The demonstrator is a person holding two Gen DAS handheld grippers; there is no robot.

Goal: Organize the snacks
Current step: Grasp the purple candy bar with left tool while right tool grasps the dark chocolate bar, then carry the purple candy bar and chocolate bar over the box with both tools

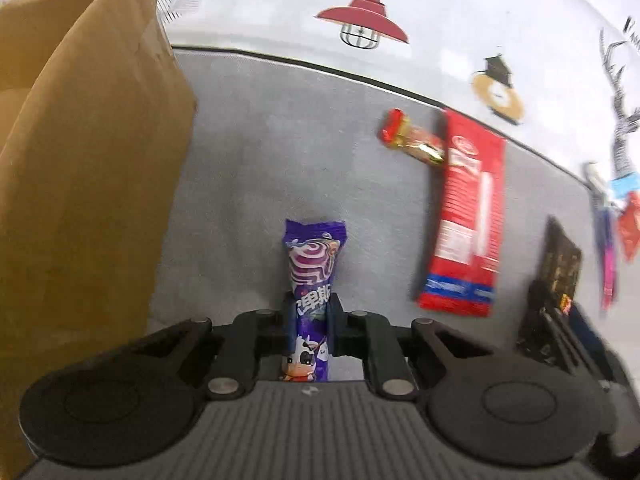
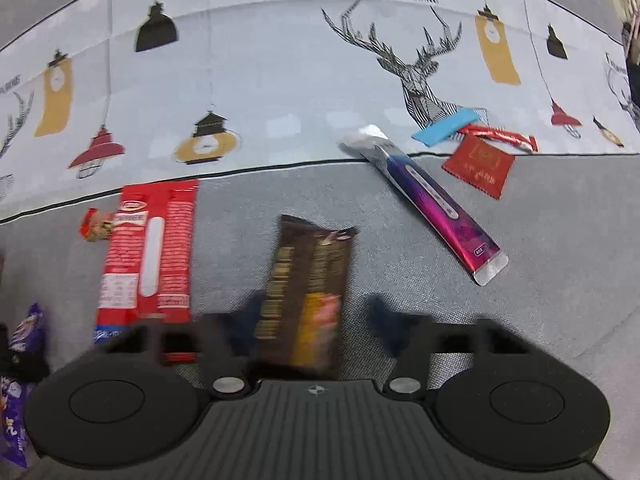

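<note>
Pinching a purple snack bar, the left gripper has one item in hand; the right gripper straddles a brown bar, contact too blurred to judge. Farther off, a red packet and pink stick lie unsorted, beside a cardboard box.

Purple snack lengthwise between left gripper pads; brown bar flat; red pack and magenta stick beyond.

A home, by the look of it: a tablecloth printed with lamps, stag heads and the words "Fashion Home" covers the table, with a grey border where snack packets lie scattered, and a cardboard box stands beside them
</note>
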